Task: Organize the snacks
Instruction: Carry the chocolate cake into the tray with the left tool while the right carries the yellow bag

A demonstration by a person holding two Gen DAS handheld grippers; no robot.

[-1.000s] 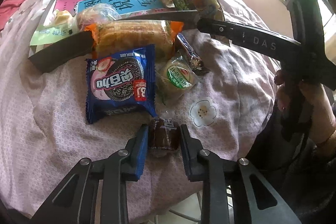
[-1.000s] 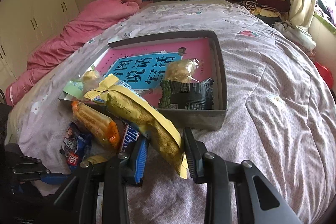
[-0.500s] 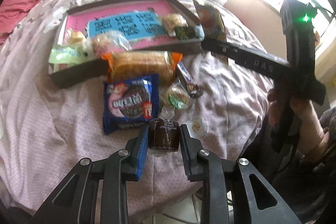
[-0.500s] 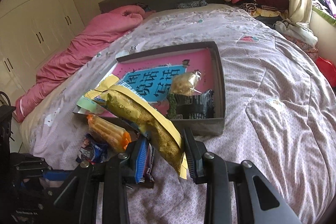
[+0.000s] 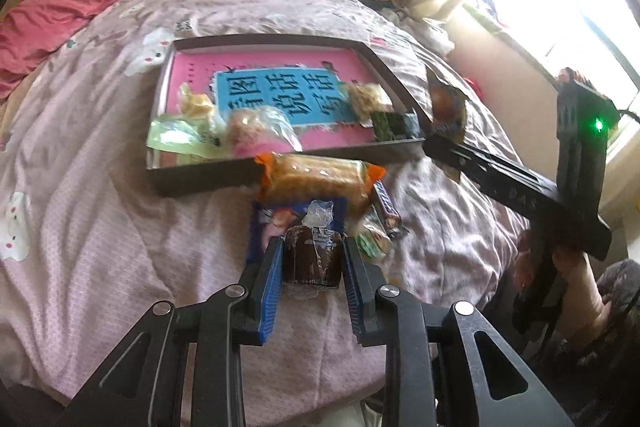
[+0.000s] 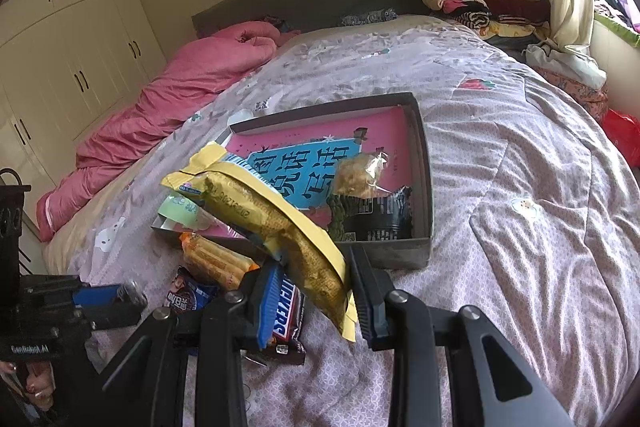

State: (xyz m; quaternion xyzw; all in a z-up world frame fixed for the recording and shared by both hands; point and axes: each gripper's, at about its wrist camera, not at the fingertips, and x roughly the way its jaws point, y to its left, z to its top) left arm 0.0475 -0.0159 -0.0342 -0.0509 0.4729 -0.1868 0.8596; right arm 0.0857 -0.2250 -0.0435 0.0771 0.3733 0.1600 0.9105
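Between the left gripper's point(image 5: 312, 263) nearly closed blue pads sits a brown wrapped cake point(image 5: 312, 259), clamped above the bedspread point(image 5: 100, 211). The right gripper point(image 6: 316, 291) pinches a yellow snack bag point(image 6: 272, 227), the tray point(image 6: 420, 251) just beyond its fingertips.

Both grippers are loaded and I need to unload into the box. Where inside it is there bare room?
The box is free across its far half, over the pink book. Its near edge is crowded: green packet and clear-wrapped snacks at one end, dark packet at the other.
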